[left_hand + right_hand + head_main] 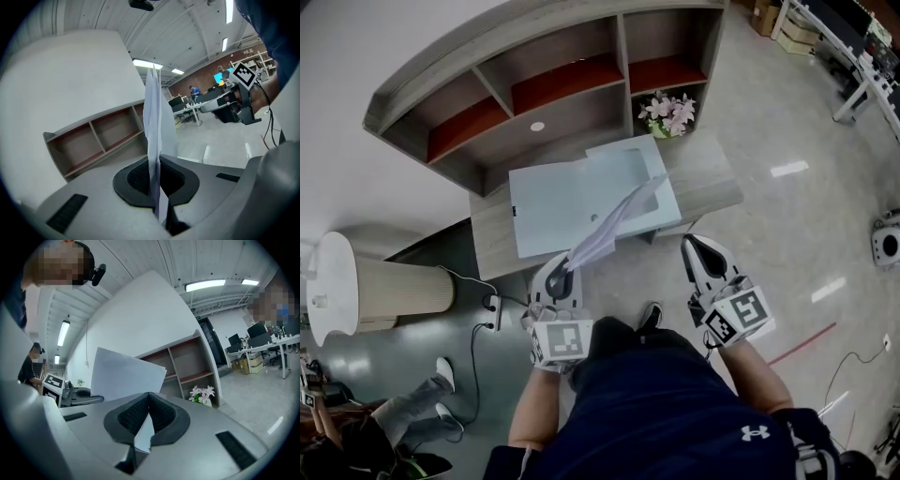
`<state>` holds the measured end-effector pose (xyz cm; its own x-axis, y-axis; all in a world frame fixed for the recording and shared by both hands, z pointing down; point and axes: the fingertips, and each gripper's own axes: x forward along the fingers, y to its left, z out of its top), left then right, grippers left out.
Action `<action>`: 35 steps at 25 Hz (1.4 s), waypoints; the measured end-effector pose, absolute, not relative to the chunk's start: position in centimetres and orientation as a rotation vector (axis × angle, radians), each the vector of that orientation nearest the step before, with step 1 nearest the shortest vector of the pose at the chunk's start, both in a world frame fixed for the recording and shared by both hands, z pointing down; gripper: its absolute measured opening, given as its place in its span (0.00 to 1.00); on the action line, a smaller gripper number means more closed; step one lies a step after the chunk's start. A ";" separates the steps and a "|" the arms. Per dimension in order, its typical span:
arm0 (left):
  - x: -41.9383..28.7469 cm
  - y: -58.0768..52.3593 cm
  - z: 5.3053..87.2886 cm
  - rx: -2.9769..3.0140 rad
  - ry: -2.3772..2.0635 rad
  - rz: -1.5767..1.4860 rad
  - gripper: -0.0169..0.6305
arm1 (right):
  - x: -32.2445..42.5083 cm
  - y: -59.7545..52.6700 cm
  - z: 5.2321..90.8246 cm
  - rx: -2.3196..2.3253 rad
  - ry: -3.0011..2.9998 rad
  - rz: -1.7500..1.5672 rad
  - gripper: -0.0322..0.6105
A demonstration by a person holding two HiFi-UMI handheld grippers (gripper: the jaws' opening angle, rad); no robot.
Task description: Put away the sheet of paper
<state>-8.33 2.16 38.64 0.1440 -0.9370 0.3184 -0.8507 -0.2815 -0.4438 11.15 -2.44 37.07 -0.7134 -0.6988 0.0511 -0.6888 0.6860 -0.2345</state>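
Observation:
A white sheet of paper (614, 220) is pinched by its lower end in my left gripper (560, 275), which is shut on it. The sheet rises at a slant over an open light-blue folder (553, 206) lying on a low wooden table (712, 183). In the left gripper view the paper (153, 117) stands edge-on between the pads (136, 180). My right gripper (701, 255) hovers to the right, off the table's front edge, shut and holding nothing. In the right gripper view its closed tips (148, 399) point toward the sheet (124, 376) and the left gripper (79, 397).
A curved shelf unit (534, 84) with red-lined compartments stands behind the table. Pink flowers (670, 112) sit at the table's back right. A round white-topped stand (337, 281), a power strip with cables (492, 305) and a seated person's legs (422, 403) are at the left.

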 end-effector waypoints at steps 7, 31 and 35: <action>-9.0 -1.2 39.6 -2.283 1.759 -0.816 0.05 | 10.3 -5.2 38.3 -1.195 2.845 -0.410 0.06; -19.1 -14.0 53.3 -2.907 1.792 -0.645 0.05 | 2.4 -12.2 40.9 -1.445 2.823 -0.515 0.06; -21.7 -15.7 59.5 -3.093 1.934 -0.670 0.05 | 1.2 -12.3 41.8 -1.476 2.842 -0.531 0.06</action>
<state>-21.70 -15.72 59.54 0.4385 -0.7048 0.5577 -0.8987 -0.3423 0.2741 1.17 -12.29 41.77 -0.5824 -0.7768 0.2396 -0.8109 0.5344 -0.2384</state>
